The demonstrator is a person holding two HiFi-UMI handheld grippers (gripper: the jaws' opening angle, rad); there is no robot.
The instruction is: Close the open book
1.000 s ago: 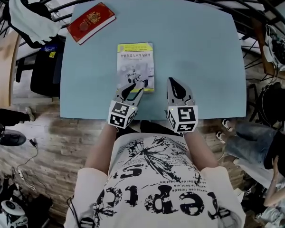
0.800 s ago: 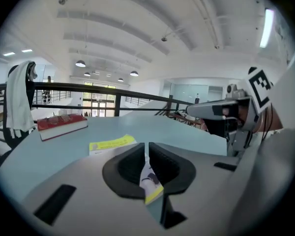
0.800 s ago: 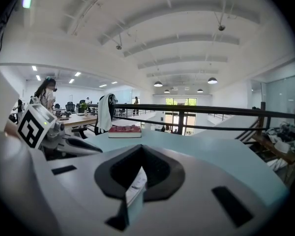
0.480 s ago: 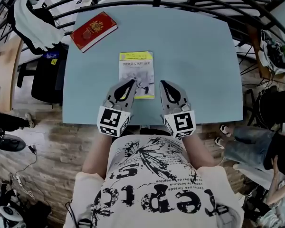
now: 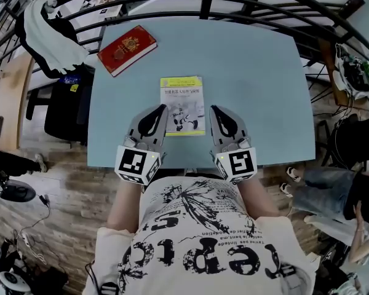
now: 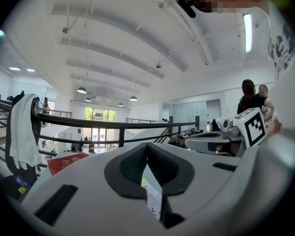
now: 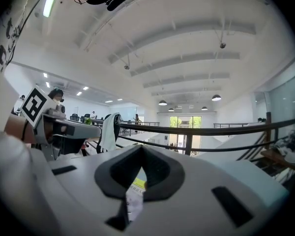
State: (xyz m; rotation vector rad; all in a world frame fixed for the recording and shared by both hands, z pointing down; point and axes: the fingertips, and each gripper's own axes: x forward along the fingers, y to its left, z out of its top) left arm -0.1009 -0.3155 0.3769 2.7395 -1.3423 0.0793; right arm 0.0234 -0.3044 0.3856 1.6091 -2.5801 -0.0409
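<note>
Pale blue desk [image 5: 264,72] fills mid-frame. At upper left, a white cloth [image 5: 46,32] hangs on the railing [image 5: 234,5], with a red book [image 5: 127,50] on the desk corner beside it. Left tongs [image 5: 162,109] are pinched together and empty, at lower centre-left. The book [image 5: 182,103] lies closed, cover up, at centre. Right tongs [image 5: 214,109] are likewise closed on nothing.

The table [image 5: 264,72] is pale blue. The book [image 5: 182,105] has a white cover with a yellow band along the top, and the second book [image 5: 127,50] is red with a gold emblem. The shirt [image 5: 197,238] is white with black print.
</note>
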